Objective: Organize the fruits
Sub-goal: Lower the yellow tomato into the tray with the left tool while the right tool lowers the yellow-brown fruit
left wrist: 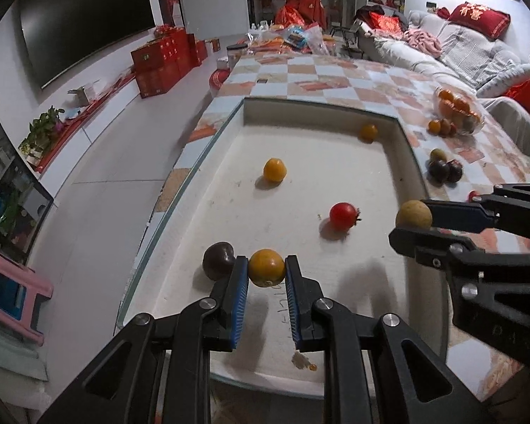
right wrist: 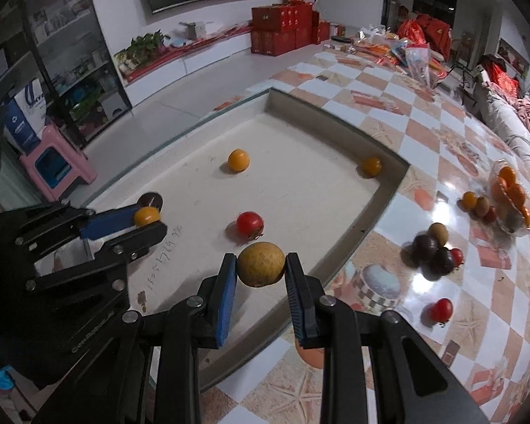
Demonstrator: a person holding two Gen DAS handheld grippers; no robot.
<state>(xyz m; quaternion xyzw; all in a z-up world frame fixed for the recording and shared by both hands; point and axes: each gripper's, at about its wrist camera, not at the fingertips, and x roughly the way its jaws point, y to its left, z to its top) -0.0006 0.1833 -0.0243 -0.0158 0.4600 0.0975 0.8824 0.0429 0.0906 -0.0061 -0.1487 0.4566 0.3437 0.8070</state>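
Left gripper point(left wrist: 266, 268) fingers pinch a small orange fruit point(left wrist: 266, 268) at the near left of the white recessed tray point(left wrist: 229, 148), a dark plum point(left wrist: 217, 259) just left. Right gripper point(right wrist: 260, 265) fingers pinch a yellow-brown fruit point(right wrist: 260, 264) above the tray's near right edge. Farther: red tomato point(left wrist: 342, 215), two orange fruits point(left wrist: 274, 169). Fruit cluster point(right wrist: 433, 251) lies on the checkered surface point(right wrist: 371, 106), right.

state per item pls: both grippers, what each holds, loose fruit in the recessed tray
left gripper: shut on an orange fruit.
right gripper: shut on a tan fruit.
dark purple fruit: on the tray floor, against the left gripper's outer finger.
red tomato: loose on the tray floor.
orange fruit mid-tray: loose.
orange fruit in far corner: by the tray wall.
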